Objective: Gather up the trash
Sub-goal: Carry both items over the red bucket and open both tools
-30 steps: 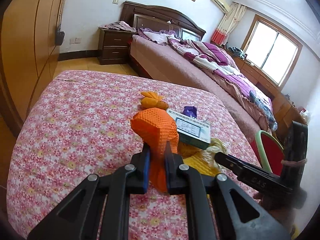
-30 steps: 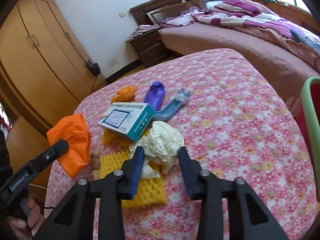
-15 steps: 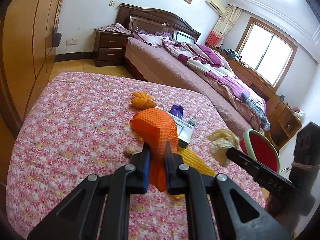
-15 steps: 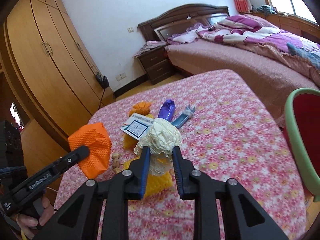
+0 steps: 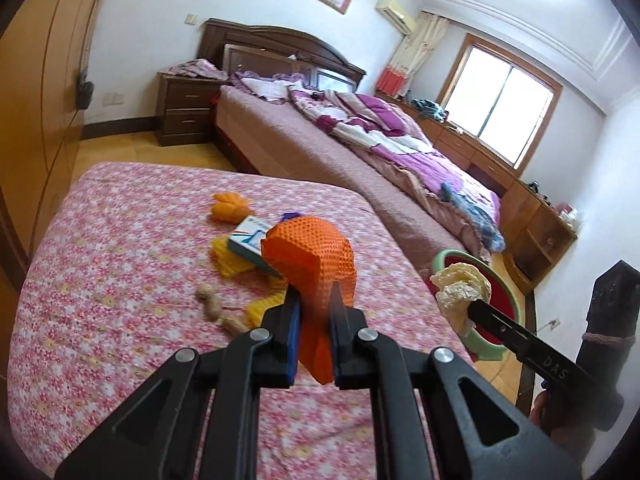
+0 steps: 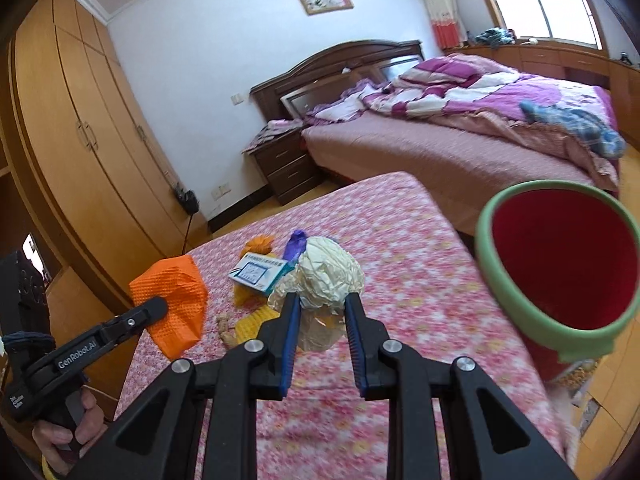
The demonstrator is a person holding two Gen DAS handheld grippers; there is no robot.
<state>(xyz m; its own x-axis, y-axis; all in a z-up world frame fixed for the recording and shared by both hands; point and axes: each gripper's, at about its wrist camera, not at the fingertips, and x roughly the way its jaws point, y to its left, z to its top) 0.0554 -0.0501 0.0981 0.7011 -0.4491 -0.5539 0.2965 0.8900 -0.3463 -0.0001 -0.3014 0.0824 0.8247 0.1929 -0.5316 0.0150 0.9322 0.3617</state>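
Note:
My left gripper is shut on an orange foam net, held up above the flowered table. My right gripper is shut on a crumpled cream paper ball, also lifted off the table. In the left wrist view that paper ball hangs in front of the red bin with a green rim. The red bin stands just right of the table in the right wrist view. The orange net shows at left there.
On the table lie a blue-white box, yellow foam pieces, an orange peel, a purple wrapper and peanut shells. A large bed, nightstand and wardrobe stand behind.
The right gripper closed on the paper ball and lifted it toward the red bin. The left gripper rose with the orange net. Both views swung so the bin came closer.

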